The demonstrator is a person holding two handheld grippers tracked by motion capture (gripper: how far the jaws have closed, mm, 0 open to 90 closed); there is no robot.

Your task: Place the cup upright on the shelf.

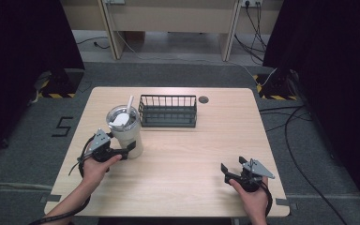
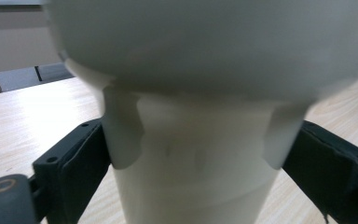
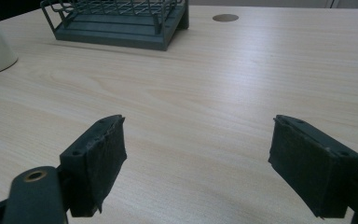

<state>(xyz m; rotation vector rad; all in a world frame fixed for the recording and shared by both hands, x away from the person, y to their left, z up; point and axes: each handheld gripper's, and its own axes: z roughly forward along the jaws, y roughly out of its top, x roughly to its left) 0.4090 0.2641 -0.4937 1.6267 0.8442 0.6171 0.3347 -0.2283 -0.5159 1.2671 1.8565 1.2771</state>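
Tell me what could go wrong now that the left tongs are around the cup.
1. The left tongs sit low on the cup, below its wider top, so it may tip if lifted quickly.
2. The cup tapers downward, so it could slip up out of the pads.
3. The wire basket stands just beside the cup, and the straw sticks up through the lid, so a swing toward it might snag. The right tongs are open and far off.

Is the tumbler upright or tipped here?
Upright. The tumbler stands on its base on the table, lid and straw on top. The left gripper has its jaws against both sides.
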